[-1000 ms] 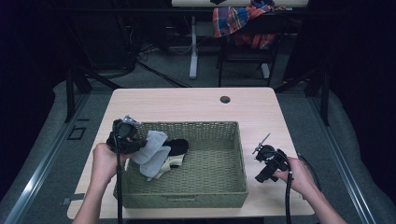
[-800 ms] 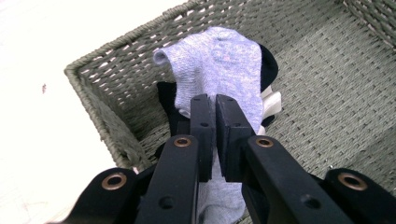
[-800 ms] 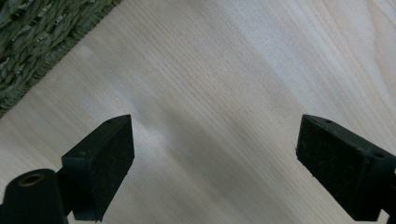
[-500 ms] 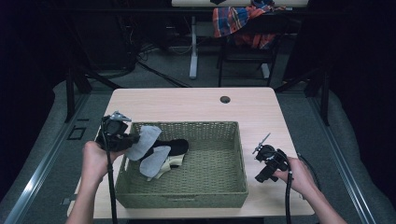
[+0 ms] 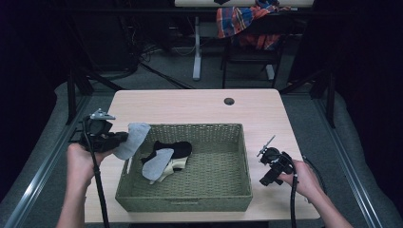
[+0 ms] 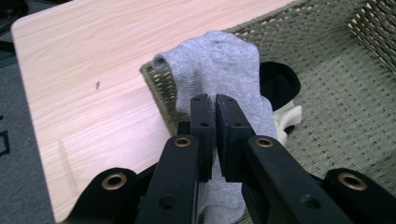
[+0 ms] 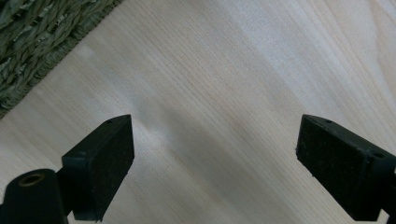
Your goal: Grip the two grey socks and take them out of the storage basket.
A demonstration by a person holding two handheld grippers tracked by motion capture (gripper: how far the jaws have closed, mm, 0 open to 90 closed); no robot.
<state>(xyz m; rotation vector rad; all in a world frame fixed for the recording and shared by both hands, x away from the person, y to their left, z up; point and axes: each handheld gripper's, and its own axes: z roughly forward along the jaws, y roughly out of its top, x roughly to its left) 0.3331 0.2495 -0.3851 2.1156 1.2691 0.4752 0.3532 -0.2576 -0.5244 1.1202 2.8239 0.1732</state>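
My left hand-held gripper (image 5: 114,141) is clenched on a grey sock (image 5: 131,139), which a second ago hung over the left end of the woven basket (image 5: 240,156) and now hangs outside its left rim over the bench (image 5: 190,107), so this sock is out and I judge it ready to be set down. A second grey sock (image 5: 158,163), a black sock (image 5: 173,148) and a cream one (image 5: 175,165) remain in the basket. My right hand-held gripper (image 7: 212,163) rests released over the bench right of the basket, unmoved.
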